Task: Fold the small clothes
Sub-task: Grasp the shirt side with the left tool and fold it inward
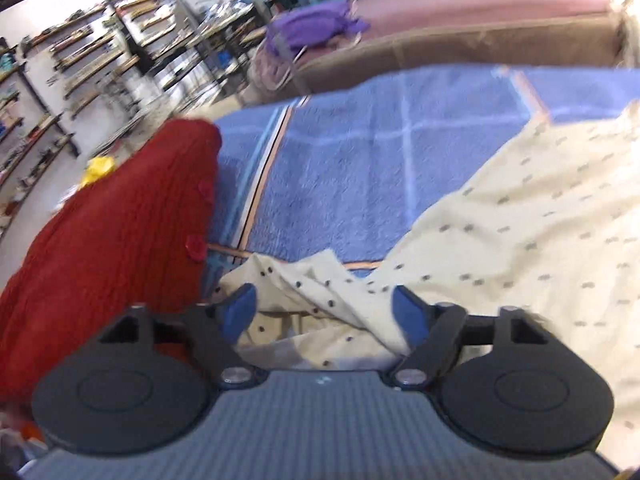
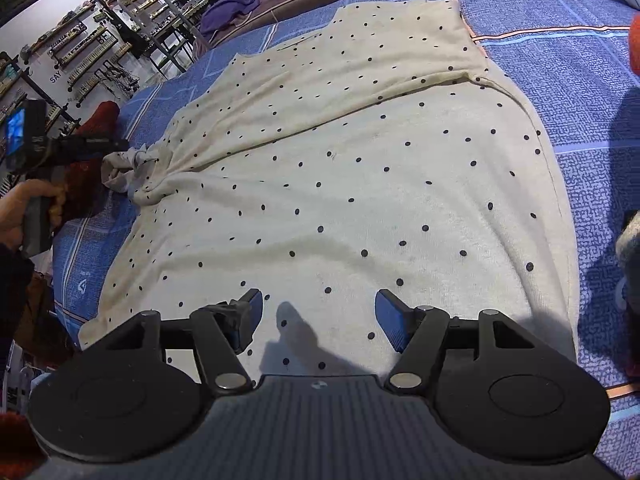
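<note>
Left wrist view: left gripper [image 1: 324,312] spread wide, gripping nothing, a bunched fold of the spotted cream garment [image 1: 520,232] lying loose between the fingers; red knit [image 1: 120,232] close at left on the blue cover [image 1: 360,168].

Right wrist view: right gripper [image 2: 318,320] wide open, empty, hovering over the garment's near edge; garment spread flat, bunched at far left beside a hand [image 2: 24,212].

White wall, cluttered shelving [image 2: 92,46]; pink-topped sofa [image 1: 460,36] (purple cloth [image 1: 312,26] heaped).

The garment [image 2: 340,168] is cream with small black polka dots. It lies on a blue bed cover [image 2: 560,92] checked with pale lines and orange stripes. The knitted piece [image 1: 120,232] at left is deep red, with what look like matching red buttons.
</note>
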`<act>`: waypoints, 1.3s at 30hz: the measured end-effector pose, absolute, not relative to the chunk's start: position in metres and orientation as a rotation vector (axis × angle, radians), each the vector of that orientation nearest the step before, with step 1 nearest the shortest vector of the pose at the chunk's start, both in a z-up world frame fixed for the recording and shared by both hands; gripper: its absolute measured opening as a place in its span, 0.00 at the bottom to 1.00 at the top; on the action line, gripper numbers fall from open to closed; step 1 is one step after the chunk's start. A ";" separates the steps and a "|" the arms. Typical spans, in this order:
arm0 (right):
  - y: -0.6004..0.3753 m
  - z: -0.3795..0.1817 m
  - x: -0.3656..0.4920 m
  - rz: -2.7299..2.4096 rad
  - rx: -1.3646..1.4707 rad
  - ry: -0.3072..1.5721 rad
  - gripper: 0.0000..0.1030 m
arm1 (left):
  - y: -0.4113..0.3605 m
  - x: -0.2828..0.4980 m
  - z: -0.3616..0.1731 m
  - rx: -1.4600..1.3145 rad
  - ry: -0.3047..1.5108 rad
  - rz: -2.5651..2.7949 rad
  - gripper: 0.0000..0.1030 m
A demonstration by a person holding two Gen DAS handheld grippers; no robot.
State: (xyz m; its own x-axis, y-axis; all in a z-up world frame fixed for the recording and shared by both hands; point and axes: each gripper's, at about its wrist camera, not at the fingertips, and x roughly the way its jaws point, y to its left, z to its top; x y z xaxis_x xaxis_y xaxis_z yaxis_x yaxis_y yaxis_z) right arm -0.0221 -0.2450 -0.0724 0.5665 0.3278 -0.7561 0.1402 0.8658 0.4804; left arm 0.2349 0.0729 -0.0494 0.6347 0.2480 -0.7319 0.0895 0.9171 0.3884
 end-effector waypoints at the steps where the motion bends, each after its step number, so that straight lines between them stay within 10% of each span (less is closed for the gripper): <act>1: -0.245 -0.073 -0.023 0.115 0.534 0.976 0.99 | 0.074 0.248 -0.058 0.398 0.911 0.131 0.82; 5: -0.246 -0.075 -0.027 0.108 0.546 0.977 0.99 | 0.078 0.268 -0.072 0.447 0.895 0.179 0.79; 8: -0.247 -0.076 -0.027 0.107 0.552 0.977 0.99 | 0.085 0.274 -0.070 0.368 0.923 0.120 0.07; 21: -0.245 -0.076 -0.026 0.111 0.537 0.973 1.00 | 0.081 0.183 0.070 0.150 0.467 -0.188 0.09; 33: -0.241 -0.063 -0.013 0.148 0.476 0.950 1.00 | 0.048 0.079 -0.069 0.222 0.917 -0.548 0.13; 39: -0.196 -0.020 0.049 0.327 0.280 0.777 1.00 | 0.089 0.072 -0.052 0.081 0.892 -0.417 0.41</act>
State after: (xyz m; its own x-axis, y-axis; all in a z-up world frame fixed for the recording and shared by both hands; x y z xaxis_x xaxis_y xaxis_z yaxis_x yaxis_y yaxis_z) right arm 0.0490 -0.1964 -0.0203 0.6674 0.3876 -0.6359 -0.1839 0.9132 0.3637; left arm 0.0717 0.0890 -0.0524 0.5533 -0.3189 -0.7696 0.3858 0.9169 -0.1026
